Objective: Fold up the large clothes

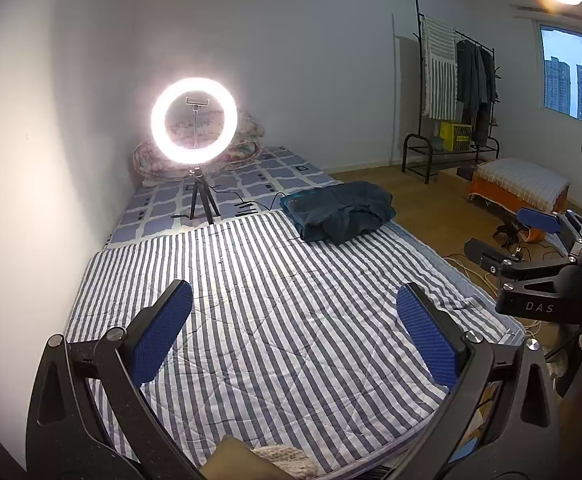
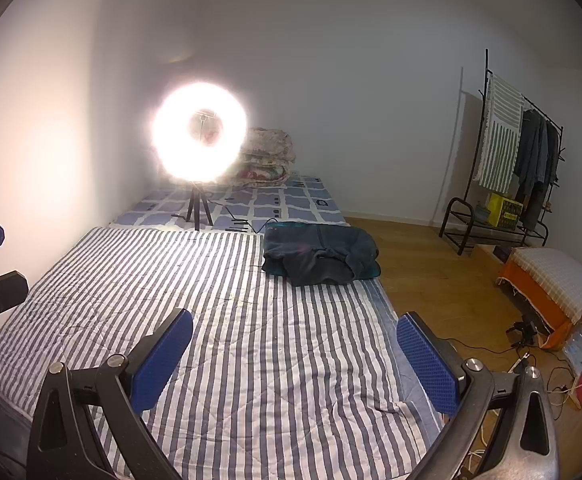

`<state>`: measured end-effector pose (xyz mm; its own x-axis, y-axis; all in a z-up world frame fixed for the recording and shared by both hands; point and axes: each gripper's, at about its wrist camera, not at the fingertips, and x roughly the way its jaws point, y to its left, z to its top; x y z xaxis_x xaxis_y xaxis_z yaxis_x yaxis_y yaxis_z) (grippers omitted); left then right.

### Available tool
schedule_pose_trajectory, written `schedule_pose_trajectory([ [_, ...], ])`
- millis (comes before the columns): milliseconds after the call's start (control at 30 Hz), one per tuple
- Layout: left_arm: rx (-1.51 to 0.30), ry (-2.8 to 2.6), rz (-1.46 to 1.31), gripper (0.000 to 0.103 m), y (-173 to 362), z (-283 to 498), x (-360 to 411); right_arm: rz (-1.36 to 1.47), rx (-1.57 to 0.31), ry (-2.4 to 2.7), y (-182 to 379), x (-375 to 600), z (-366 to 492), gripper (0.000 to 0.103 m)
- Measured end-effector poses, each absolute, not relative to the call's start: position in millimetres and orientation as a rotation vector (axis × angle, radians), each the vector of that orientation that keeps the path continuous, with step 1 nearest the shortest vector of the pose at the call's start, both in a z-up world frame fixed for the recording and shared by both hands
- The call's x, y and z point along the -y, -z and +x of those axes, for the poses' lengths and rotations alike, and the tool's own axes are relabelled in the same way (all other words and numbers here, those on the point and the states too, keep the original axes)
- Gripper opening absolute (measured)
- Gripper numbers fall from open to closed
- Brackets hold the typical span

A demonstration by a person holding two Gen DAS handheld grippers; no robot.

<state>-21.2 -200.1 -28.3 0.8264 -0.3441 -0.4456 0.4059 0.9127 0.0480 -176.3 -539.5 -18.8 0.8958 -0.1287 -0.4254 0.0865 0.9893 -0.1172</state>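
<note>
One folded dark-blue garment [image 1: 337,212] lies at one o'clock on the striped quilt [image 1: 275,300]. Left gripper [image 1: 293,336] and right gripper [image 2: 295,360] gape wide, empty. One ring light [image 1: 193,119] glows at eleven; one clothes rack [image 1: 457,92] stands at two.

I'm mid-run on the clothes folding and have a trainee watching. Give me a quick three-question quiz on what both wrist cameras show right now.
1. True or false: the left gripper and the right gripper are both open and hold nothing.
2. Where does the dark blue garment lie? A) hanging on the clothes rack B) on the wooden floor C) on the far right part of the striped quilt
3. Fill in: the lit ring light stands on a small ____ on the checked sheet.

Key: 1 true; 2 C; 3 tripod.
</note>
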Motion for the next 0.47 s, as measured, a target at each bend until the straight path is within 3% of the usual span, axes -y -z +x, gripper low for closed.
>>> schedule_pose_trajectory([
  [467, -0.429, 0.390, 0.147, 0.103, 26.3, -24.9, 201.4, -0.092, -0.463, 0.113, 24.3, 545.6, -173.5, 0.103],
])
